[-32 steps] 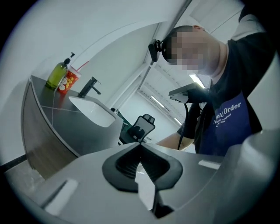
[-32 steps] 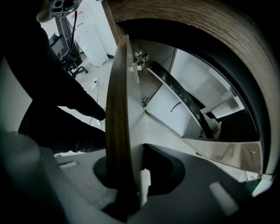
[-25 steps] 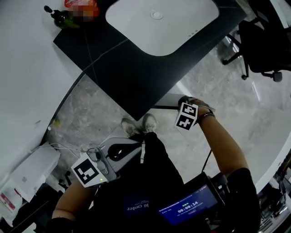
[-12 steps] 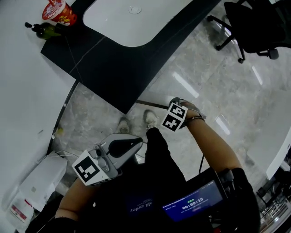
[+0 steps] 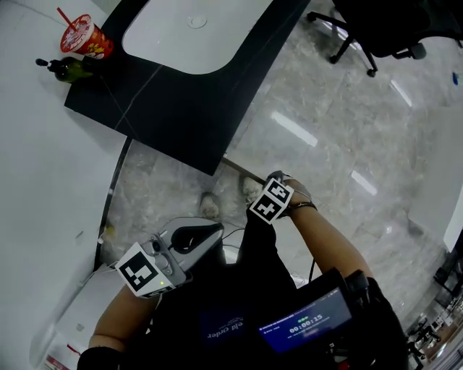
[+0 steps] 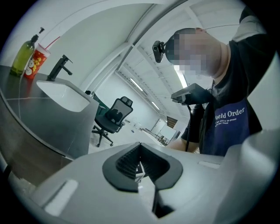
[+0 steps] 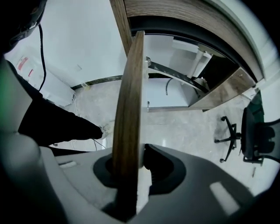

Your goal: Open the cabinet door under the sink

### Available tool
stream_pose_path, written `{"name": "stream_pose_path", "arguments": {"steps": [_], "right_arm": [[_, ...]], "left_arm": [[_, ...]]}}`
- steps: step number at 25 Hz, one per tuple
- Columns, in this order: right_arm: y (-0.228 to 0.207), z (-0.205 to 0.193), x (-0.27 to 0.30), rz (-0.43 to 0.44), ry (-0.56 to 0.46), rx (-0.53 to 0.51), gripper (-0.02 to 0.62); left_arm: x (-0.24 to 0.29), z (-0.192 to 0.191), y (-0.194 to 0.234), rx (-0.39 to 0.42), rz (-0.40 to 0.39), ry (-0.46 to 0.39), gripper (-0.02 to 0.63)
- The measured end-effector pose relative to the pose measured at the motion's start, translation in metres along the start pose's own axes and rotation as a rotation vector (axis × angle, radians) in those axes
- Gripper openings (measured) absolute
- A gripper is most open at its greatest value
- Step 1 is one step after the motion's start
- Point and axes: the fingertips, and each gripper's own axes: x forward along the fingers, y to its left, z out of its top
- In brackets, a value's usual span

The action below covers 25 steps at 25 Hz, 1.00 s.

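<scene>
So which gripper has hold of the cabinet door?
The right gripper: its jaws, just opened slightly, clasp the wooden door by its edge; the left gripper holds nothing.

1. Red cup (image 5: 85, 37) and green bottle (image 5: 66, 69) together on dark tabletop (image 5: 181, 108), beside white sink (image 5: 195, 29).
2. Right gripper (image 5: 271, 200) just beside thin cabinet door (image 5: 242, 168), above grey floor (image 5: 325, 108).
3. Left gripper (image 5: 208, 234) near dark shirt (image 5: 217, 311).

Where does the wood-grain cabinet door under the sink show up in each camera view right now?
Head view: the wood-grain cabinet door is a thin strip seen from above, just below the dark counter's near corner.
Left gripper view: not in it.
Right gripper view: edge-on down the centre, clamped in the right gripper.
Shared landmark: the black office chair, in all three.
</scene>
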Motion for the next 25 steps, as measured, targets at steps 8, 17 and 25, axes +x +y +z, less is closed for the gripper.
{"name": "stream_pose_path", "arguments": {"steps": [8,17,25], "right_arm": [[0.010,0.006,0.004,-0.049,-0.035,0.150,0.092],[0.001,0.016,-0.010,-0.199,-0.143,0.157,0.120],[0.012,0.013,-0.109,-0.272,-0.252,0.164,0.130]], "left_arm": [[-0.020,-0.014,-0.008,0.011,-0.103,0.091,0.000],[-0.034,0.003,-0.021,0.061,-0.142,0.069,0.000],[-0.046,0.051,-0.061,0.091,-0.155,0.054,0.000]]}}
